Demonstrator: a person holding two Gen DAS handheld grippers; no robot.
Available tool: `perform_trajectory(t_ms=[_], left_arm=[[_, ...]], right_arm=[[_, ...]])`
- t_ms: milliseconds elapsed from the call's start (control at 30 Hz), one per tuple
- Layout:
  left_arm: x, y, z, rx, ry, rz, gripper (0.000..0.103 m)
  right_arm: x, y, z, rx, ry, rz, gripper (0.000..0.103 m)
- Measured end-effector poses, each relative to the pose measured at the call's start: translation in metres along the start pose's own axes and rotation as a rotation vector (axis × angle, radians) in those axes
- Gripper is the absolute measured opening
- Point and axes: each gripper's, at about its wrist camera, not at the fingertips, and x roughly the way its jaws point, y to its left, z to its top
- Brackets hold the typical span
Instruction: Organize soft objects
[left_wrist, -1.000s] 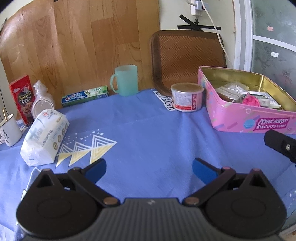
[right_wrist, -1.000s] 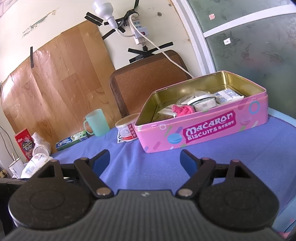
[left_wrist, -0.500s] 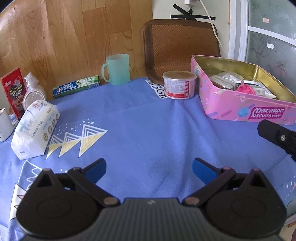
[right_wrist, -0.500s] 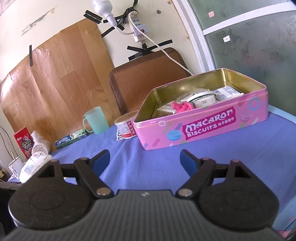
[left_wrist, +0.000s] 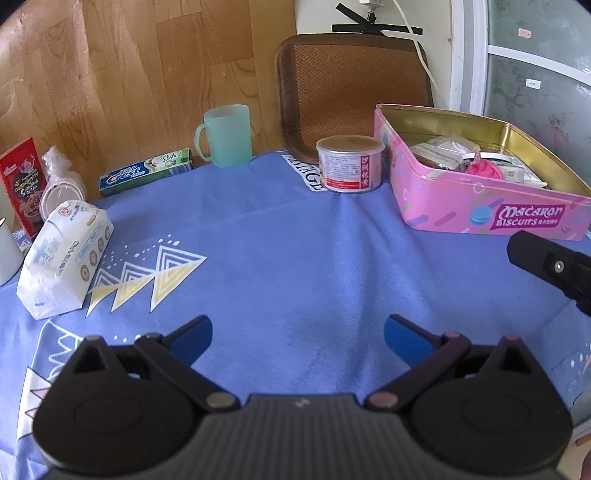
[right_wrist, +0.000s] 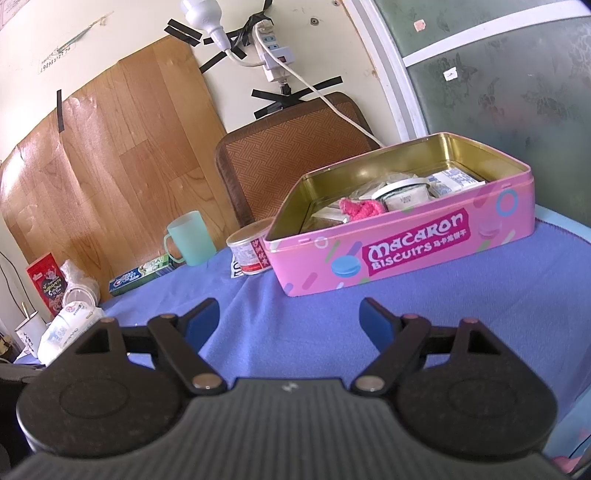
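Note:
A white tissue pack lies on the blue cloth at the left; it also shows in the right wrist view. A pink biscuit tin stands open at the right, holding a pink knitted item and several packets. The tin and the pink item also show in the right wrist view. My left gripper is open and empty over the middle of the cloth. My right gripper is open and empty in front of the tin; part of it shows at the right of the left wrist view.
A round can, a mint mug and a toothpaste box stand along the back. A red carton, bagged cups and a white cup sit at the far left. A brown chair back rises behind.
The left wrist view has pulled back and shifted a little, so the tissue pack and tin sit farther off. The right gripper edged slightly closer to the tin. Both stay open.

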Motion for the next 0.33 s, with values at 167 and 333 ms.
perform_trajectory(t_ms=[167, 333], left_arm=[[-0.0023, -0.0028, -0.0006, 0.011, -0.019, 0.001, 0.103], [-0.0097, -0.0045, 0.0002, 0.027, -0.062, -0.013, 0.103]], right_arm=[[-0.0001, 0.0, 0.0, -0.001, 0.0, 0.0, 0.085], [0.0, 0.0, 0.0001, -0.001, 0.0, -0.001, 0.085]])
